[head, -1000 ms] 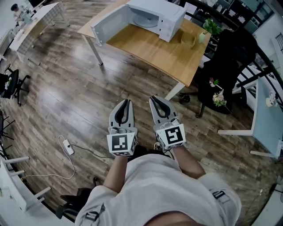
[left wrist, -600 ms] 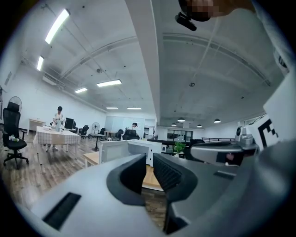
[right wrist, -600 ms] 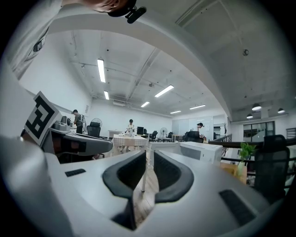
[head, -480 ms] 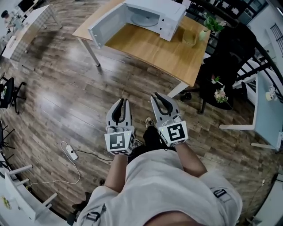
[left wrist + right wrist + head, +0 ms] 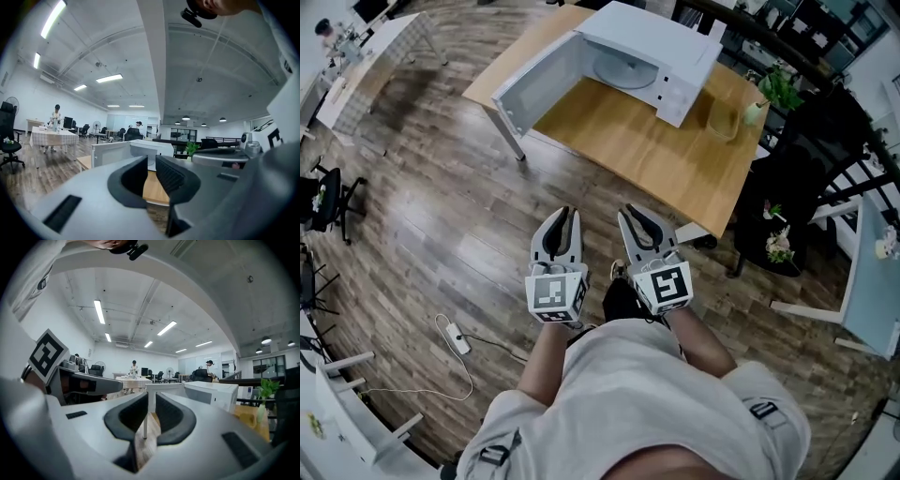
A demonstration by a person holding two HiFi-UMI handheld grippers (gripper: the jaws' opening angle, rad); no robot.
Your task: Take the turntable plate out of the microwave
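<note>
left gripper (image 5: 565, 216) and right gripper (image 5: 631, 214) point toward the desk (image 5: 647, 150), well apart from it; their fingers have just been opening to a narrow gap, empty, likely readying for the turntable plate (image 5: 625, 71) lying inside the open microwave (image 5: 680, 52)

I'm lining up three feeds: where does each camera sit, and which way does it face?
Head view: on the person's head, facing steeply down at the table and open microwave; left gripper, right gripper and shirt show.
Left gripper view: on the left gripper, level along its empty jaws, which have just been opening, toward the microwave; right gripper at right.
Right gripper view: on the right gripper, level, jaws likewise empty and just opening; left gripper at left.
Shared: all show the microwave.
</note>
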